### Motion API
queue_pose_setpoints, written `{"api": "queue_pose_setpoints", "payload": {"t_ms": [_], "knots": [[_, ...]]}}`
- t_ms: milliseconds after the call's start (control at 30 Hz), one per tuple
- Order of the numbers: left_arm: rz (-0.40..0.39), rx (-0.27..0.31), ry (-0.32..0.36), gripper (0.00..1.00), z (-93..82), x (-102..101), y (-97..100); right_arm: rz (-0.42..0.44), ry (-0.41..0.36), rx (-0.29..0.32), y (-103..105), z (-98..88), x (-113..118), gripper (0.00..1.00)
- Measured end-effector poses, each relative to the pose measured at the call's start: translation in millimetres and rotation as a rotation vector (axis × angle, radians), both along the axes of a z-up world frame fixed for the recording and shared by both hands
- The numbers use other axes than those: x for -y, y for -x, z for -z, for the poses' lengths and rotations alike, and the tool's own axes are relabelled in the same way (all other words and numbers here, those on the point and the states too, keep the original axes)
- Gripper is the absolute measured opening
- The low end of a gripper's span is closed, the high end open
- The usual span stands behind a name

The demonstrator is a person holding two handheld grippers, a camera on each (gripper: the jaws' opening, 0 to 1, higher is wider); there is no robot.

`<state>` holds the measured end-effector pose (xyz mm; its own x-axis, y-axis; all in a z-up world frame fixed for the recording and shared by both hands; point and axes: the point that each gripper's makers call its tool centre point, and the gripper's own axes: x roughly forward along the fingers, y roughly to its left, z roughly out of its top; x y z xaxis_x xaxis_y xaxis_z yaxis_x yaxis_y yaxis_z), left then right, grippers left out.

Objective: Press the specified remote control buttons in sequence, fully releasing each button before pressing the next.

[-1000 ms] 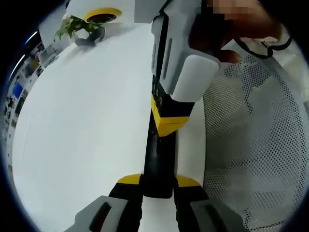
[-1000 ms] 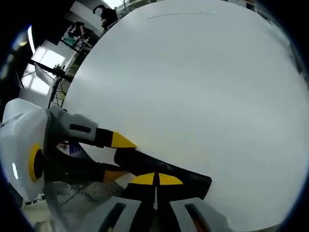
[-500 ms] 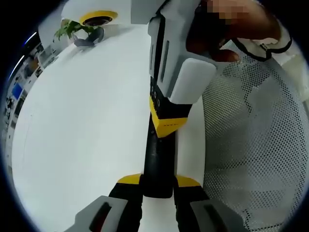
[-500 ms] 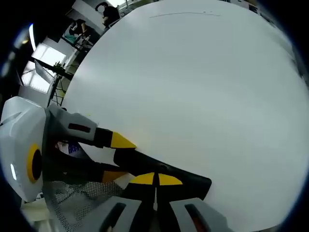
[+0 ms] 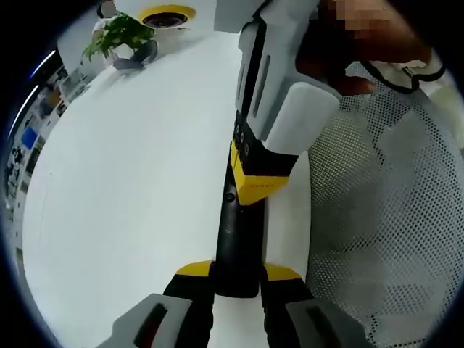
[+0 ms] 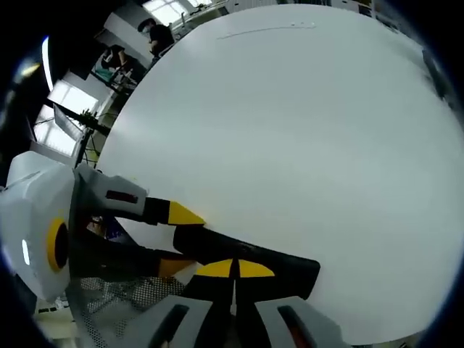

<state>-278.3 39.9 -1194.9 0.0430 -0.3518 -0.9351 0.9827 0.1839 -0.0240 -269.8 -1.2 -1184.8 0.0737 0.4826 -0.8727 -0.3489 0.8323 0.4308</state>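
Remote control, a long black slab [image 5: 238, 243], lies on the white round table [image 5: 123, 188], its near end clamped between my left gripper's [image 5: 238, 279] yellow-tipped jaws. My right gripper [image 6: 233, 270], jaws closed together, rests its tips on the remote's top face [image 6: 254, 255]. Its buttons are hidden beneath those tips.

You get bright, even light on the white bench [image 6: 304, 145]; edges curve and blur, windows [image 6: 69, 98] glare at ten o'clock.
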Motion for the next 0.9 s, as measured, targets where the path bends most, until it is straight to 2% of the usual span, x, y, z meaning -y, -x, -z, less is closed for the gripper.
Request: {"api": "queue_pose_setpoints", "payload": {"t_ms": [33,67,100,133,167,733,900], "knots": [[-0.002,0.001,-0.002,0.24,0.1,0.0,-0.2,0.003,0.002,-0.002,0.1,0.0,0.2,0.00],[-0.005,0.001,-0.003,0.24,0.4,-0.1,-0.3,-0.016,0.021,-0.088,13.0,1.3,1.7,0.00],[-0.004,0.002,-0.004,0.24,0.5,0.0,-0.3,0.013,0.012,-0.044,4.8,3.7,-1.1,0.00],[-0.005,0.002,-0.005,0.24,0.3,-0.1,0.0,-0.023,0.010,-0.030,7.1,1.9,0.8,0.00],[-0.004,0.003,-0.005,0.24,0.3,-0.1,0.1,-0.023,0.008,-0.028,5.9,2.9,0.5,0.00],[-0.034,0.003,0.009,0.24,0.2,0.5,0.0,-0.047,0.016,-0.029,11.7,4.2,2.7,0.00],[-0.042,0.001,0.020,0.25,-0.3,0.8,0.0,-0.062,0.019,-0.046,14.2,4.5,2.3,0.00]]}}
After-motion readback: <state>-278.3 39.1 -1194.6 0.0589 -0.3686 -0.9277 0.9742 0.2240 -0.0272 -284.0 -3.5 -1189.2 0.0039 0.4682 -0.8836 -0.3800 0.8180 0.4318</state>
